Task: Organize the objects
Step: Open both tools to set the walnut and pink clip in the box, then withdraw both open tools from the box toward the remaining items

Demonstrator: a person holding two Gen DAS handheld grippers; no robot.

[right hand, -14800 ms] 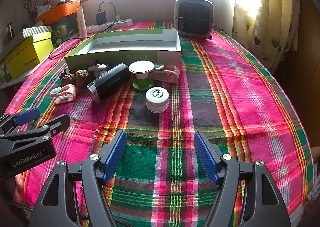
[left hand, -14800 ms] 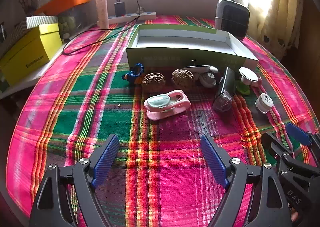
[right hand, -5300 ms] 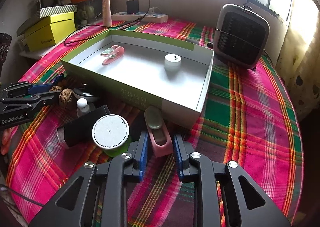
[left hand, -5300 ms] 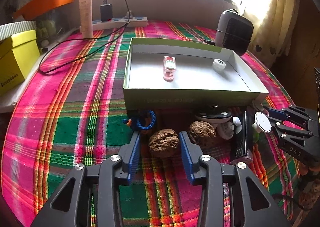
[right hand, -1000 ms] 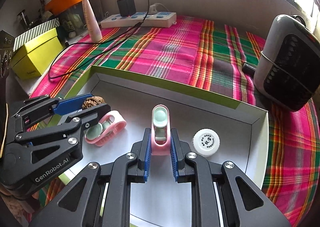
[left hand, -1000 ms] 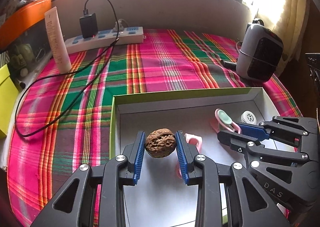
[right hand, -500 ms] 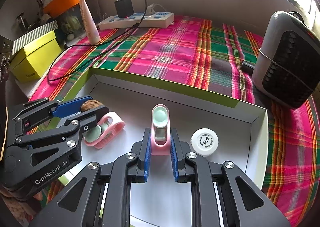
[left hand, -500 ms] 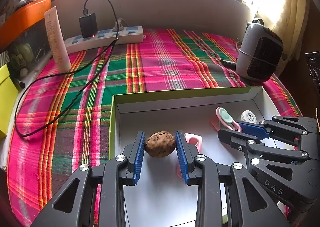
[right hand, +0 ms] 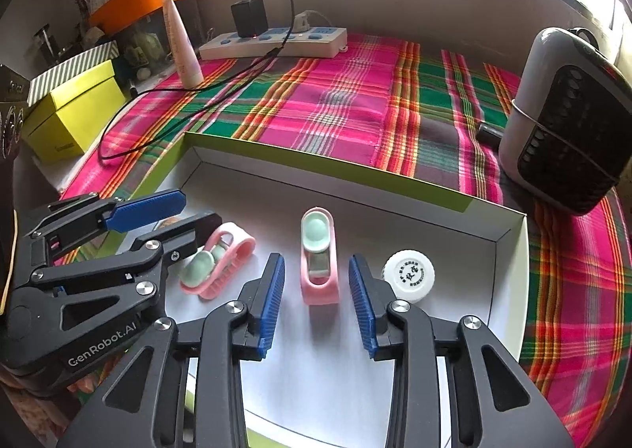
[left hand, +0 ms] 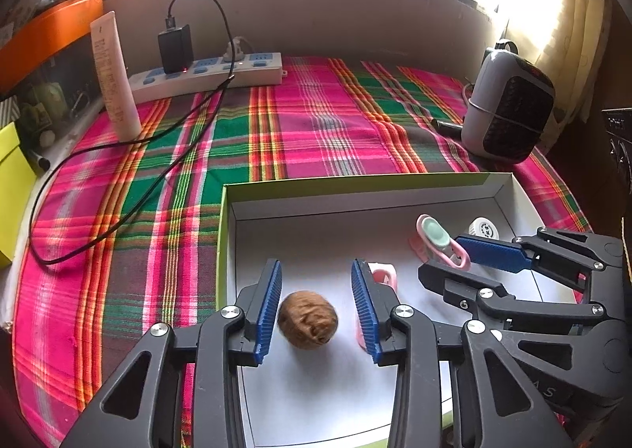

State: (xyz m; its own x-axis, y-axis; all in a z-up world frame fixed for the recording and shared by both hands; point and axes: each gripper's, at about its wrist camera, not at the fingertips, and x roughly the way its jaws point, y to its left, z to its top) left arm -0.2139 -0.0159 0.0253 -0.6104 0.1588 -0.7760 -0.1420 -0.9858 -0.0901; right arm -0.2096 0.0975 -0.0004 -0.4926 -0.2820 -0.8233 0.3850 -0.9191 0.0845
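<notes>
The left gripper [left hand: 316,306] had its jaws spread apart over the box [left hand: 225,219]. The walnut [left hand: 307,319] lay on the white floor of the box between the blue pads, touching neither of them. Just beside the right pad, a pink clip [left hand: 381,275] was partly hidden.

The right gripper [right hand: 316,300] was also wide open. A second pink clip [right hand: 318,256] with a pale green insert lay on the box floor between its pads, free of both. A white cap [right hand: 408,275] stood just to the right of it. To the left, the other clip [right hand: 215,264] lay near the left gripper [right hand: 158,211].

The box rested on a desk with a plaid cloth [left hand: 316,124]. Behind it were a power strip [right hand: 272,41] and a small heater [right hand: 568,120].
</notes>
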